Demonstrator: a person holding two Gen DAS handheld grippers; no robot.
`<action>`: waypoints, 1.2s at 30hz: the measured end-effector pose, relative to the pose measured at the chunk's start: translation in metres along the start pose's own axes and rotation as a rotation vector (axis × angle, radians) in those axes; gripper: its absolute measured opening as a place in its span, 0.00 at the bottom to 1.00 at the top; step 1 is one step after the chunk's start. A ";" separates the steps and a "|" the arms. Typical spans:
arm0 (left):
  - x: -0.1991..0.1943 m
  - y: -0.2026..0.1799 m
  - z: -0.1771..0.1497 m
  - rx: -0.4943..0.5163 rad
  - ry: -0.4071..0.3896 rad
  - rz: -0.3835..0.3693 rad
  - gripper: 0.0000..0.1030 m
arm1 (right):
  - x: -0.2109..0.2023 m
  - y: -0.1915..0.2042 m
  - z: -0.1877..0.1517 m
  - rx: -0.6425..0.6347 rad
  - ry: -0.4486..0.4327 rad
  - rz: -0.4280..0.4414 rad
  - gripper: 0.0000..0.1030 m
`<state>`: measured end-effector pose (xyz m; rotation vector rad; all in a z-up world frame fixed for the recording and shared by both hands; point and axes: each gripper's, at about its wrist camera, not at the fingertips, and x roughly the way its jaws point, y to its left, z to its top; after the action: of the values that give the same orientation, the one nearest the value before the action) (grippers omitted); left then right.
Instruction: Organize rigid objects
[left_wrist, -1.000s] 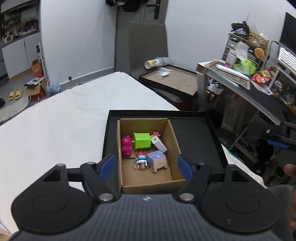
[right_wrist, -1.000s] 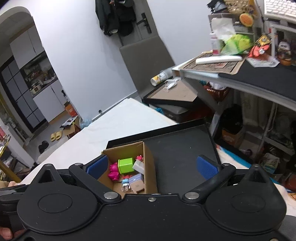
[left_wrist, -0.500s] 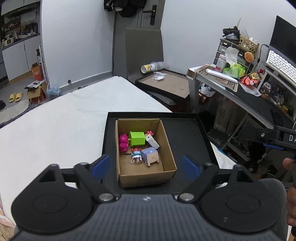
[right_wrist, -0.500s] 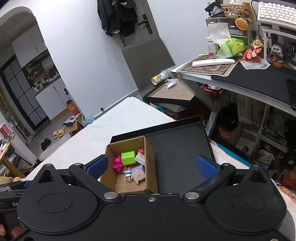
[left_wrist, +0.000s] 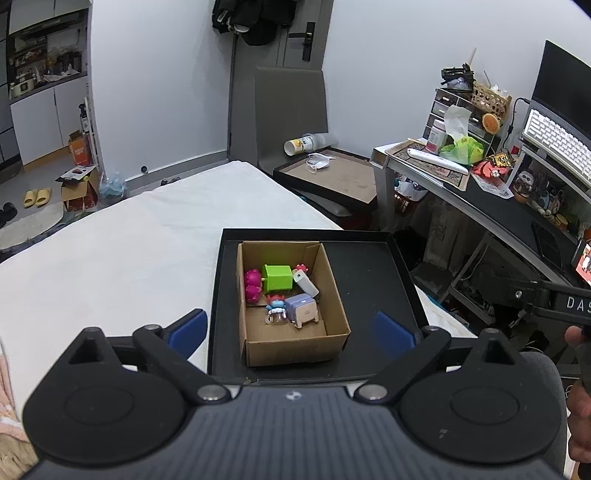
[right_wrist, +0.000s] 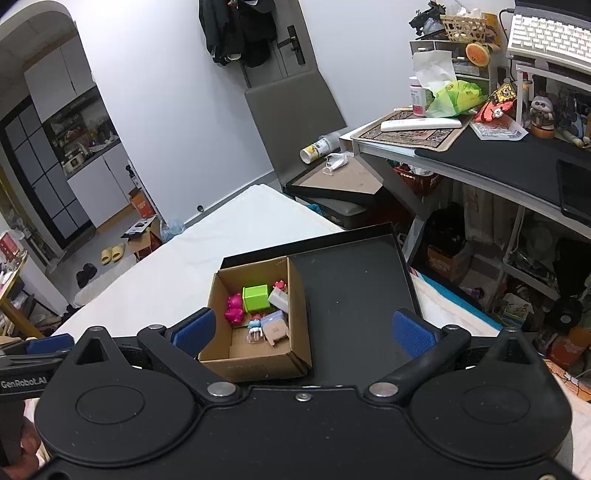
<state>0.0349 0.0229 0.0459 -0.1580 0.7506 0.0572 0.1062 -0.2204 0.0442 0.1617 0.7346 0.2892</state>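
Note:
A cardboard box (left_wrist: 334, 295) sits in the left part of a black tray (left_wrist: 369, 273) on a white bed. In the box lie a green cube (left_wrist: 277, 277), a pink toy (left_wrist: 252, 284), a white bottle (left_wrist: 306, 282), a lilac block (left_wrist: 302, 309) and a small blue figure (left_wrist: 276, 308). The box also shows in the right wrist view (right_wrist: 295, 295), with the green cube (right_wrist: 255, 297). My left gripper (left_wrist: 290, 328) is open and empty, held above and short of the box. My right gripper (right_wrist: 301, 330) is open and empty, above the tray's near edge.
The white bed (left_wrist: 110, 266) stretches left of the tray. A cluttered desk (left_wrist: 480, 192) stands to the right. A grey chair (left_wrist: 291, 118) and a brown-topped black stand (left_wrist: 332, 177) are behind the bed. Slippers (left_wrist: 37, 195) lie on the floor.
Both grippers have drawn back and up from the box, which now looks smaller and farther. Their jaws stay open. The toys in the box have not moved.

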 end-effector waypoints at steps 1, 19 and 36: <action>-0.002 0.001 -0.001 -0.003 0.000 0.001 0.95 | -0.001 0.001 -0.001 -0.001 0.000 -0.004 1.00; -0.029 0.021 -0.019 -0.027 -0.013 -0.008 0.95 | -0.026 0.023 -0.011 -0.038 -0.021 -0.062 1.00; -0.047 0.014 -0.028 0.004 -0.038 -0.006 0.95 | -0.042 0.020 -0.022 -0.052 -0.017 -0.011 1.00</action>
<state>-0.0194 0.0328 0.0561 -0.1547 0.7125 0.0530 0.0574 -0.2140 0.0595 0.1107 0.7100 0.2956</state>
